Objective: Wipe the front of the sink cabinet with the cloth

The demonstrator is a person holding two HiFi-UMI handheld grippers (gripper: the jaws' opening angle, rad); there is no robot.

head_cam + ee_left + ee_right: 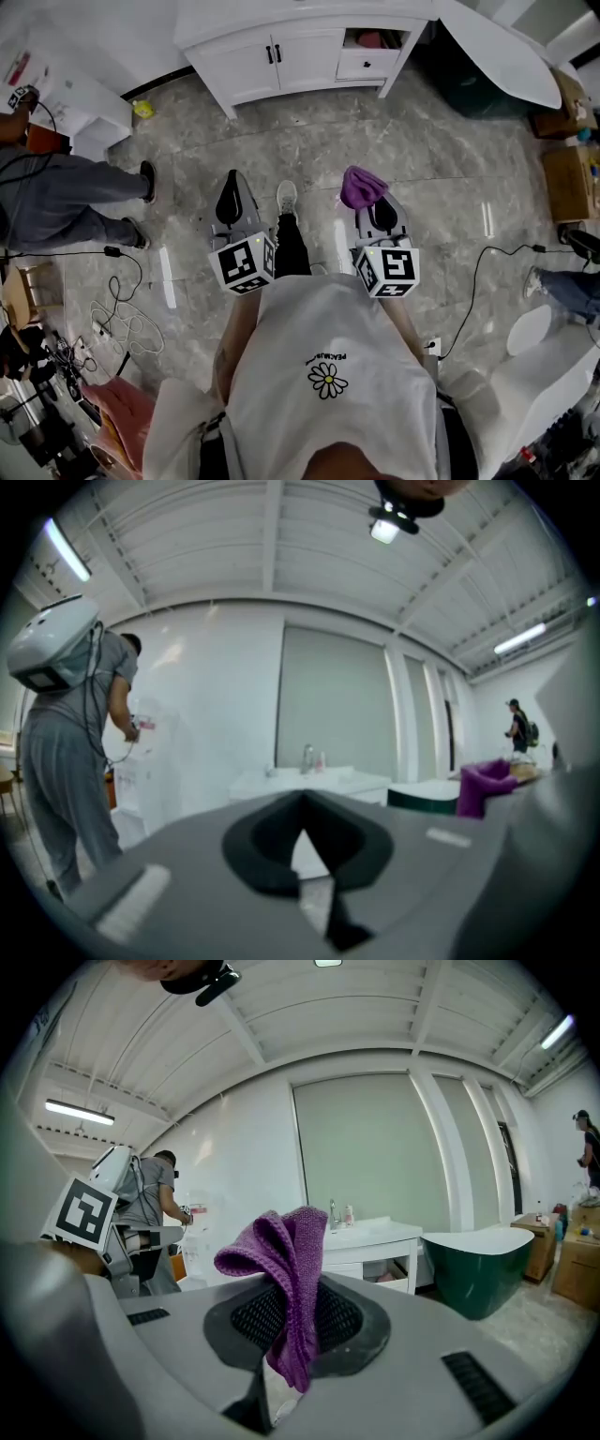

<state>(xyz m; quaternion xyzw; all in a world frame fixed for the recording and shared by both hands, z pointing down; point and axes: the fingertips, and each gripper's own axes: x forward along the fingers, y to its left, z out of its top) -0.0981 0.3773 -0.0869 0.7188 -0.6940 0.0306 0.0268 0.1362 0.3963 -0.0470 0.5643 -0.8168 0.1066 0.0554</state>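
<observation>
At the far wall, sink cabinet [246,67]: well apart from both grippers.
Left gripper [232,201]: fingers pressed together, empty.
Right gripper [377,212]: fingers pinching the cloth [282,1274].
Risk: the bunched cloth could snag on the door handles [273,53] and pull free.

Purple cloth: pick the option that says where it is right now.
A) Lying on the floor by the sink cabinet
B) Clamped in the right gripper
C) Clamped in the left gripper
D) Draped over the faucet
B: the right gripper view shows the purple cloth pinched between the jaws of the right gripper, its folds sticking up above them, well short of the sink cabinet.
</observation>
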